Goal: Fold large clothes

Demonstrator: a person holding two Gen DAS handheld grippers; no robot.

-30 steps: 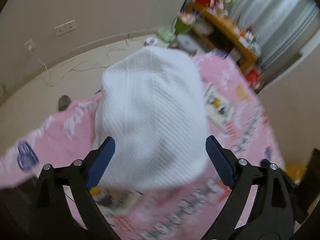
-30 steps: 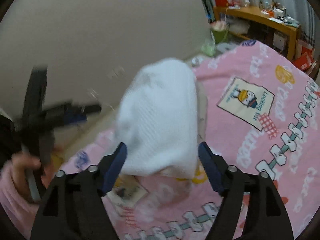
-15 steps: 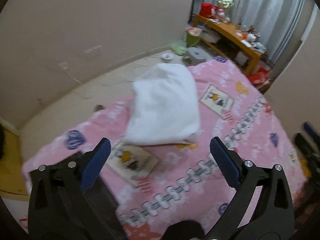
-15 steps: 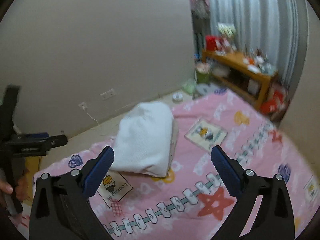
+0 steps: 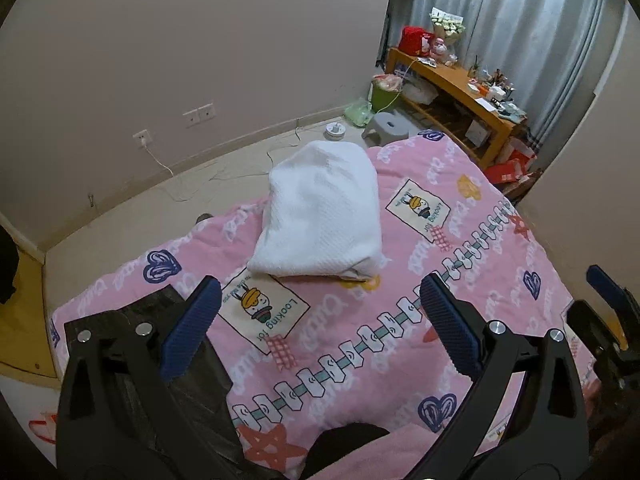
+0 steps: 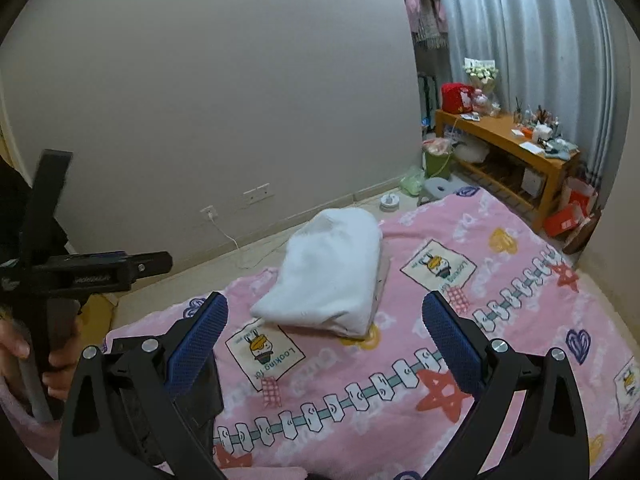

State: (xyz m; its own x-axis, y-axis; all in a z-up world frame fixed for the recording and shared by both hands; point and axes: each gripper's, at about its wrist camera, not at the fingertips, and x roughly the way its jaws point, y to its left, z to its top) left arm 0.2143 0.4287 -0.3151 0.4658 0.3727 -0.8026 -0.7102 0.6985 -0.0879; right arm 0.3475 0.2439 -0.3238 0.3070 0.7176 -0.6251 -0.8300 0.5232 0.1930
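Note:
A white knitted garment [image 5: 322, 210] lies folded into a thick bundle on the pink patterned bedspread [image 5: 460, 280], near the bed's far left edge. It also shows in the right wrist view [image 6: 332, 272]. My left gripper [image 5: 320, 326] is open and empty, held well back from and above the bundle. My right gripper [image 6: 326, 344] is open and empty too, also held back from the bundle. The left gripper shows from the side at the left of the right wrist view [image 6: 152, 262].
A dark object [image 5: 132, 316] lies on the bed's near left corner. Beyond the bed are bare floor with cables [image 5: 224, 172], a grey stool [image 5: 390, 126], a green bin [image 5: 384, 94] and a cluttered wooden bench [image 5: 460, 88] by grey curtains.
Both grippers have pulled back and up from the white bundle, which was close between the fingers one second ago. The bundle stays on the bed.

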